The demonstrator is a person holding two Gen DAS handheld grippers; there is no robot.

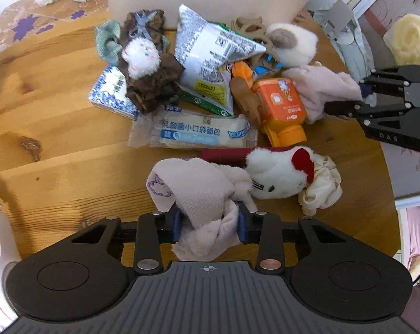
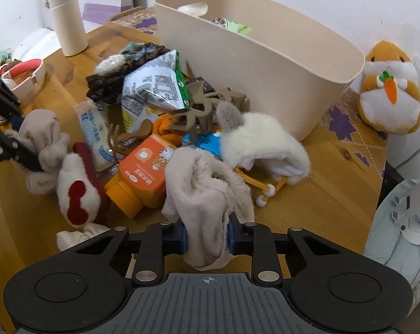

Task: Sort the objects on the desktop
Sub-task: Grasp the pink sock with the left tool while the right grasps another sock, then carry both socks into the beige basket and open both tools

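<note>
On the table: wooden table (image 1: 57, 150) carries a loose pile of mixed objects in front of a beige bin (image 2: 265, 64).
Left gripper (image 1: 208, 220): jaws pinch a pale pink sock (image 1: 199, 186); blue pads press the bunched fabric from both sides at the near edge of the pile.
Right gripper (image 2: 207, 235): jaws pinch a second pale sock (image 2: 201, 189); fabric is gathered between the blue pads and hangs below them.
Sock positions: left-held sock touches a white plush cat with a red bow (image 1: 279, 172); right-held sock lies against an orange bottle (image 2: 146, 172) and under the edge of a fluffy white slipper-like item (image 2: 262, 144).
Pile centre: silver-and-green snack bag (image 1: 210, 64), clear bread packet with blue print (image 1: 193, 132), brown hair claw (image 2: 199, 114), orange bottle on its side.
Pile far side: brown fabric item with a white fuzzy ball (image 1: 143, 55), blue-and-white tissue pack (image 1: 110, 91).
Near cat plush: cream scrunchie (image 1: 321, 186), touching the plush.
Bin contents: green-printed packet visible inside; remainder hidden by the wall.
Surroundings: cream tumbler (image 2: 66, 19) upright at the far left of the right wrist view; orange-and-white plush with carrot (image 2: 388, 89) beside the bin.
</note>
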